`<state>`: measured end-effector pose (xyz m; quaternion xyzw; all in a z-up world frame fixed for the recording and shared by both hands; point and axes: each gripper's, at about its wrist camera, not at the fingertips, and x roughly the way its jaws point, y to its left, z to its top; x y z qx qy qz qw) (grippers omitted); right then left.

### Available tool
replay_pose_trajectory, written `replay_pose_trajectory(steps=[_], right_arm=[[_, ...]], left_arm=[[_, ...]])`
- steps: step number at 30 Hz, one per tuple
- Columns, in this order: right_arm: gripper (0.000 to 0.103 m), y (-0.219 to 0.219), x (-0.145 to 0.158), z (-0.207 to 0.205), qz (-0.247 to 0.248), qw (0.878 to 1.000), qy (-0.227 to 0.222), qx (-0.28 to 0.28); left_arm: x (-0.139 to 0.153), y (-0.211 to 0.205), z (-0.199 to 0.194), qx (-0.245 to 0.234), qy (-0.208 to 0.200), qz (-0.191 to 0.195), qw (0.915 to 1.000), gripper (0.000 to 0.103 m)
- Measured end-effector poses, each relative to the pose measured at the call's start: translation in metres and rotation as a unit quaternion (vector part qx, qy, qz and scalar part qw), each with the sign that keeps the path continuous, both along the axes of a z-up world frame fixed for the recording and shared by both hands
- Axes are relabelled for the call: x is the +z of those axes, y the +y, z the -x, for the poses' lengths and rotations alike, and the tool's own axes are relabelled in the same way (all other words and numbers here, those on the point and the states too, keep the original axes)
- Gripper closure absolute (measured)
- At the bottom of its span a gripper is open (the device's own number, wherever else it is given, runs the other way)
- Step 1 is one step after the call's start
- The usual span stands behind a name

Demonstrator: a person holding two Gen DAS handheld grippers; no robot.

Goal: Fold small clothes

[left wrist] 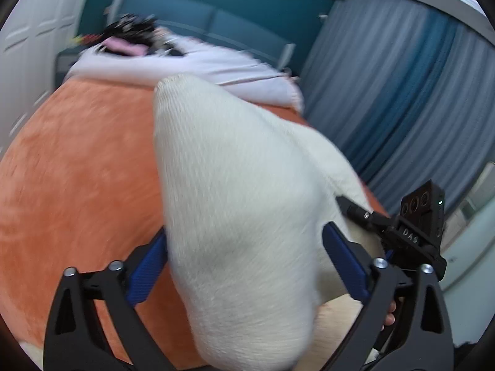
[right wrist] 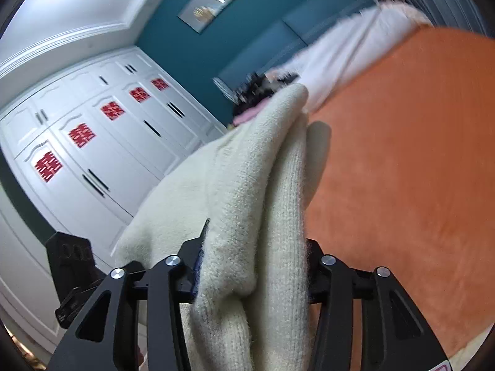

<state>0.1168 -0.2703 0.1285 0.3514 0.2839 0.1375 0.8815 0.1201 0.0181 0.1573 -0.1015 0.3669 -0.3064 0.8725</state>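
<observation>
A cream knitted garment (left wrist: 241, 185) is lifted over the orange blanket (left wrist: 77, 170) of a bed. In the left wrist view it fills the whole gap between the widely spread blue-padded fingers (left wrist: 148, 266) of my left gripper (left wrist: 246, 232). The jaws stand open and the knit lies between them. In the right wrist view the same garment (right wrist: 247, 185) is bunched into thick folds, and my right gripper (right wrist: 256, 241) is shut on that bundle. The right gripper's body (left wrist: 414, 225) shows just to the right of the left one. Both views are blurred by motion.
A pale lilac quilt (left wrist: 216, 61) lies across the far end of the bed, with a pile of dark and pink clothes (left wrist: 130, 37) behind it. Blue curtains (left wrist: 402, 92) hang on the right side. White wardrobe doors with red stickers (right wrist: 92, 154) stand to the left.
</observation>
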Motion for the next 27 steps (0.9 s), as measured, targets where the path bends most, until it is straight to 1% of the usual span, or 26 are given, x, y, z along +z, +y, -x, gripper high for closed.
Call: replay_pose_trajectory(steps=[1,2,3,4,5,6,7,9,10,11,12,13,15,16,17,18,19,20,22,24,25,26,27], right_arm=[[0.052,0.001,-0.034,-0.010,0.004,0.999,0.043,-0.012],[0.053,0.002,-0.070,-0.018,0.024,0.994,0.104,-0.037],[0.066,0.002,-0.092,-0.016,0.037,0.988,0.141,-0.052],[0.073,0.000,-0.104,-0.008,0.025,0.987,0.150,-0.055],[0.074,0.000,-0.104,0.003,0.010,0.989,0.141,-0.051],[0.074,0.002,-0.098,0.012,0.018,0.990,0.131,-0.049],[0.074,0.007,-0.089,0.018,0.038,0.991,0.123,-0.044],[0.076,0.019,-0.069,0.020,0.080,0.991,0.110,-0.021],[0.076,0.027,-0.062,0.017,0.098,0.990,0.104,-0.013],[0.079,0.032,-0.058,0.014,0.111,0.988,0.103,-0.007],[0.080,0.038,-0.057,0.004,0.133,0.986,0.105,-0.001],[0.080,0.044,-0.060,-0.003,0.156,0.981,0.113,0.003],[0.088,0.049,-0.081,-0.023,0.199,0.968,0.151,-0.001],[0.088,0.049,-0.090,-0.029,0.207,0.963,0.174,-0.008],[0.088,0.045,-0.109,-0.035,0.204,0.957,0.206,-0.012],[0.085,0.040,-0.126,-0.033,0.195,0.955,0.226,-0.005],[0.085,0.042,-0.139,-0.032,0.191,0.952,0.240,0.005],[0.084,0.046,-0.142,-0.027,0.202,0.951,0.235,0.008],[0.083,0.057,-0.139,-0.022,0.231,0.944,0.233,0.026],[0.083,0.064,-0.133,-0.022,0.261,0.936,0.232,0.046],[0.083,0.063,-0.134,-0.024,0.264,0.935,0.232,0.050],[0.084,0.057,-0.136,-0.028,0.256,0.937,0.233,0.048],[0.085,0.048,-0.142,-0.028,0.232,0.943,0.236,0.040]], left_arm=[[-0.031,0.005,-0.008,0.023,0.016,-0.023,0.9993,0.008],[-0.056,0.018,-0.015,0.044,0.043,-0.053,0.9967,0.010],[-0.078,0.029,-0.015,0.066,0.071,-0.081,0.9920,0.014],[-0.093,0.039,-0.010,0.078,0.094,-0.087,0.9887,0.019],[-0.097,0.050,0.000,0.080,0.098,-0.072,0.9894,0.018],[-0.097,0.058,0.010,0.084,0.092,-0.061,0.9903,0.017],[-0.093,0.062,0.016,0.090,0.083,-0.056,0.9909,0.015],[-0.085,0.057,0.018,0.091,0.072,-0.052,0.9919,0.015],[-0.081,0.053,0.016,0.091,0.069,-0.047,0.9924,0.015],[-0.080,0.047,0.007,0.088,0.069,-0.047,0.9926,0.015],[-0.078,0.044,0.000,0.086,0.070,-0.051,0.9925,0.015],[-0.079,0.035,-0.006,0.085,0.074,-0.064,0.9916,0.015],[-0.094,0.017,-0.018,0.083,0.089,-0.094,0.9882,0.015],[-0.106,0.012,-0.025,0.082,0.105,-0.107,0.9853,0.015],[-0.120,0.008,-0.032,0.081,0.124,-0.119,0.9817,0.017],[-0.133,0.008,-0.037,0.082,0.138,-0.129,0.9785,0.018],[-0.148,0.008,-0.041,0.084,0.157,-0.145,0.9733,0.019],[-0.161,0.011,-0.040,0.085,0.172,-0.151,0.9696,0.019],[-0.177,0.025,-0.039,0.093,0.199,-0.118,0.9684,0.018],[-0.182,0.032,-0.038,0.095,0.209,-0.104,0.9678,0.017],[-0.182,0.030,-0.038,0.091,0.203,-0.110,0.9688,0.016],[-0.181,0.027,-0.039,0.088,0.194,-0.120,0.9695,0.016],[-0.179,0.023,-0.039,0.086,0.186,-0.133,0.9697,0.016]])
